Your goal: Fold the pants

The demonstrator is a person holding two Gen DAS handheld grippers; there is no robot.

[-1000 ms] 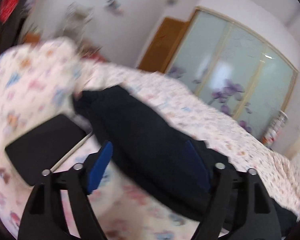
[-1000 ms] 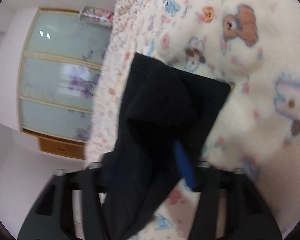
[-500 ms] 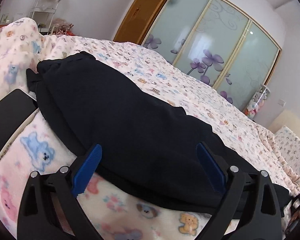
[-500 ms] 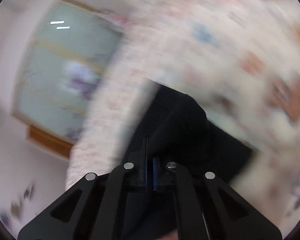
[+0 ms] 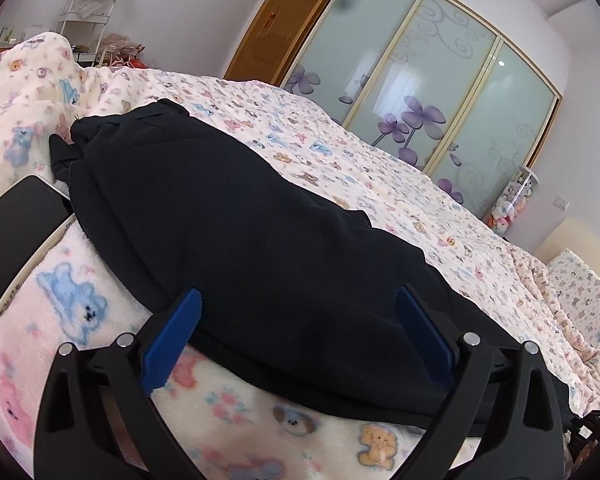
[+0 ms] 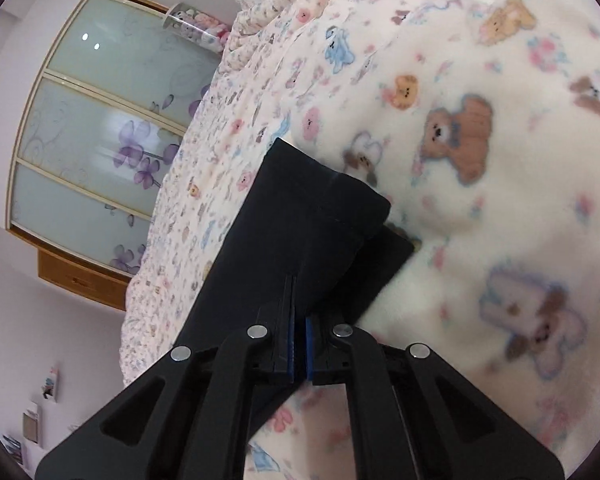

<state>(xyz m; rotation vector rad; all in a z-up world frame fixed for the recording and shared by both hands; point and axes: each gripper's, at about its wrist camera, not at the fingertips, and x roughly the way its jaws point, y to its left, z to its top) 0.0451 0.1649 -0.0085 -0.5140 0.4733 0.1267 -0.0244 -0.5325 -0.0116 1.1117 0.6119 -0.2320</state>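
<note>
Dark pants [image 5: 235, 232] lie folded lengthwise on the teddy-print blanket [image 6: 480, 80]. The left gripper [image 5: 295, 332] spreads wide over them; the right gripper [image 6: 297, 344] is closed, and any pinched fabric is hidden.

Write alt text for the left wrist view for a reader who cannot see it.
Dark pants lie along a bed covered by a cream blanket printed with teddy bears, seen between the wide-open blue-padded jaws of the left tool. A black flat object lies left of the pants; a wardrobe with frosted, purple-flowered sliding doors stands behind.
</note>
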